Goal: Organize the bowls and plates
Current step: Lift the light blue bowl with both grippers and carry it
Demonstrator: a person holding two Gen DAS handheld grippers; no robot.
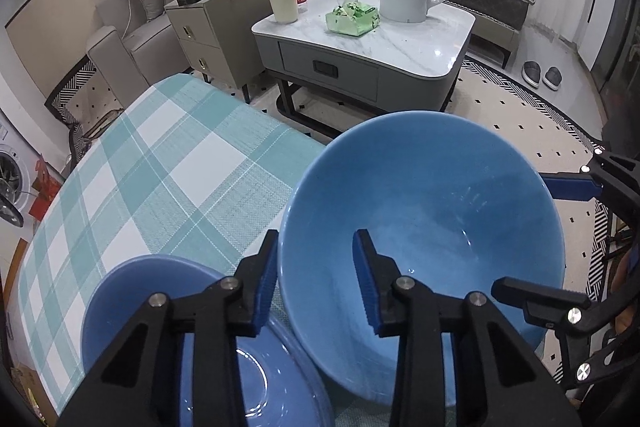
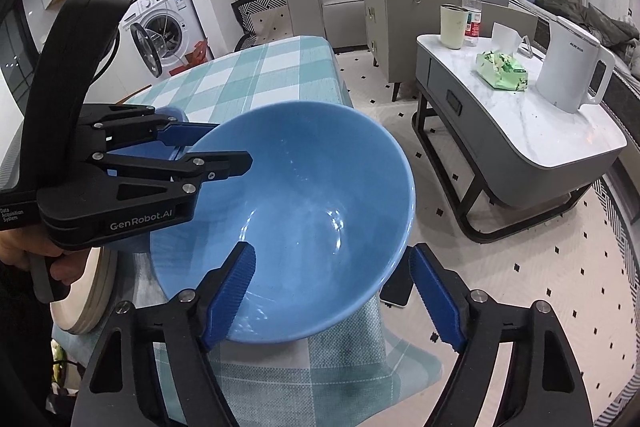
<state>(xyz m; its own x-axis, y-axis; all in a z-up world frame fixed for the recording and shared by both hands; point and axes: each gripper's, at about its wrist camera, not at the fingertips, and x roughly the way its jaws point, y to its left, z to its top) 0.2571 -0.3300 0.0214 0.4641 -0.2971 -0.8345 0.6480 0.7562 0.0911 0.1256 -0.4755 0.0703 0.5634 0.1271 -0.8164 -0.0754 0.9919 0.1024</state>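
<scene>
The desk (image 2: 280, 67), under a teal checked cloth, lay bare toward its far edge, with open floor beyond its right edge. The large blue bowl (image 2: 304, 195) sat tilted at the near right corner, overhanging it. A smaller blue bowl (image 1: 132, 291) sat just left of it. The left gripper (image 1: 316, 279) straddled the big bowl's left rim, its jaws not visibly clamped; "GenRobot.AI" was printed on its body. The right gripper (image 2: 332, 291) straddled the near rim, jaws released.
</scene>
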